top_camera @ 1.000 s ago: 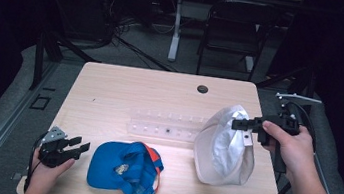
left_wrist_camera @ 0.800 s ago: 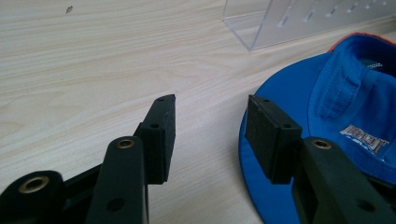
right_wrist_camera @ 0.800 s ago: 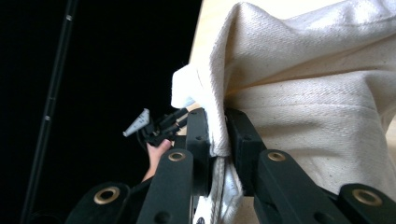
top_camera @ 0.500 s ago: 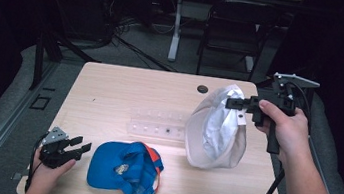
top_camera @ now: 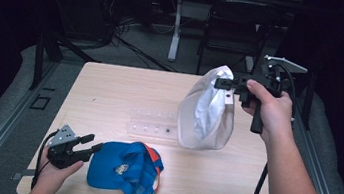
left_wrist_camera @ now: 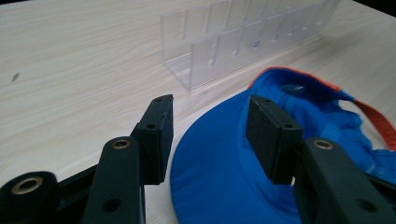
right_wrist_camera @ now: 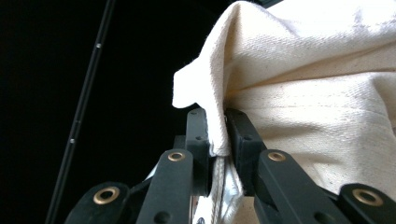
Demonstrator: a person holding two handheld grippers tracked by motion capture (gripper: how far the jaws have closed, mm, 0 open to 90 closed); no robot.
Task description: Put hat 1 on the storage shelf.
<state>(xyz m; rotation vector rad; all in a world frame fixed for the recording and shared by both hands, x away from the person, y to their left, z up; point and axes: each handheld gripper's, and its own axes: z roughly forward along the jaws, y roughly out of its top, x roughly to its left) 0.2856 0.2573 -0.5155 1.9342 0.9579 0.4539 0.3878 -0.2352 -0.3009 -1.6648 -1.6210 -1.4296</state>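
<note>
- Right gripper (top_camera: 226, 84) pinches white cap (top_camera: 206, 112) by its edge, hanging above bench (top_camera: 120, 90).
- Left gripper (top_camera: 89, 144) open beside blue cap (top_camera: 122, 170).
- Risk: thin fabric hold may slip, cap drops.

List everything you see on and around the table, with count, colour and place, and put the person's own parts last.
Table: one, light wood, centre.
Blue cap: one, blue with orange trim, front left of the table.
White cap: one, off-white, hanging above the table's right side.
Clear rack: one, transparent, mid-table.
Chair: one, black, behind the table.
Left tongs: one, black, open beside the blue cap's brim.
Right tongs: one, black, shut on the white cap's edge.
Hands: two, holding the tongs.
</note>
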